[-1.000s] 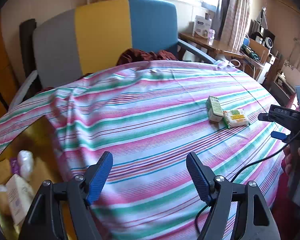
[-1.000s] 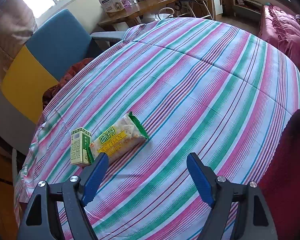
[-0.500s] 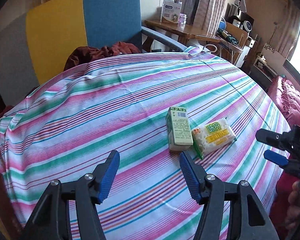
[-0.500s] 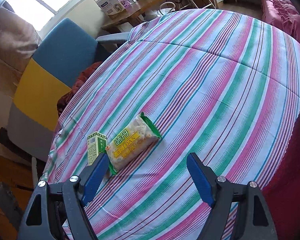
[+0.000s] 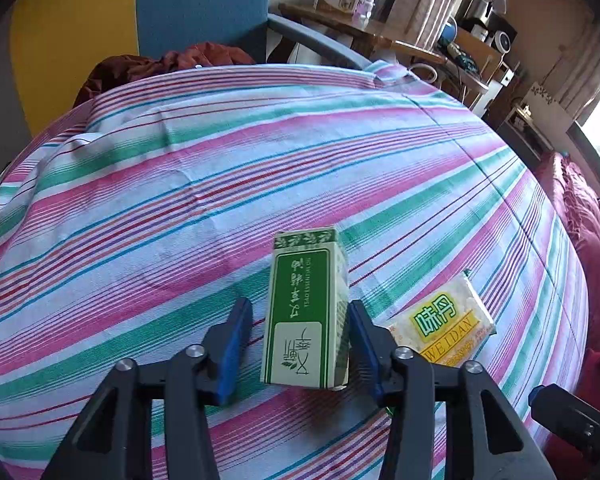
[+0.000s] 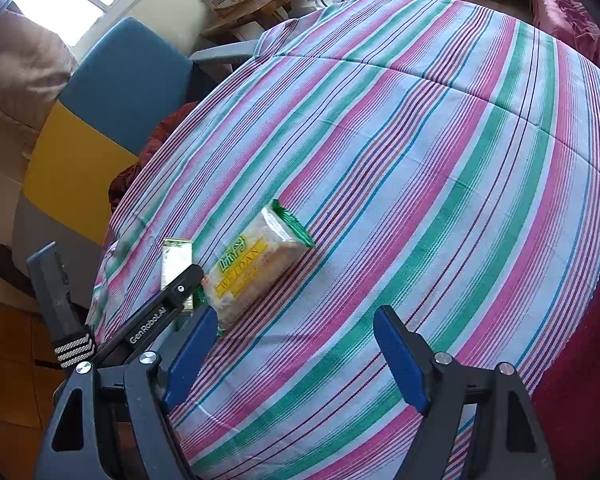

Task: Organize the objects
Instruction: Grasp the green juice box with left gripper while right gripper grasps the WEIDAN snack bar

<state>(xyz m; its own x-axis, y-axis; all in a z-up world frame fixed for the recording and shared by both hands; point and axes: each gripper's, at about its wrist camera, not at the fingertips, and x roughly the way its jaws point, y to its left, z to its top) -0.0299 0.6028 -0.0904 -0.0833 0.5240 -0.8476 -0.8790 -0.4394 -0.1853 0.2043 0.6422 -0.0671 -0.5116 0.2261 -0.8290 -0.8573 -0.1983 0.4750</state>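
A green and white carton (image 5: 304,312) lies on the striped tablecloth (image 5: 220,200), lengthwise toward me. My left gripper (image 5: 299,305) straddles it and its jaws are closing. The right pad (image 5: 360,328) touches the carton's side, while a narrow gap shows at the left pad (image 5: 236,332). A yellow-labelled snack packet (image 5: 440,320) lies just right of the carton. In the right wrist view, my right gripper (image 6: 296,312) hangs open over bare cloth, the packet (image 6: 252,260) just beyond its left finger. One of the left gripper's fingers (image 6: 180,286) partly covers the carton (image 6: 176,256) there.
A blue, yellow and grey chair (image 5: 200,0) stands behind the table with a red-brown cloth (image 5: 160,64) on its seat. A wooden desk (image 5: 340,20) with boxes lies beyond. Red bedding (image 5: 588,240) runs along the right edge. The floor (image 6: 4,360) shows left of the table.
My left gripper swung right and down from the table's left side onto the carton, and its jaws narrowed around it. It has come into the right wrist view. The right gripper stayed open.
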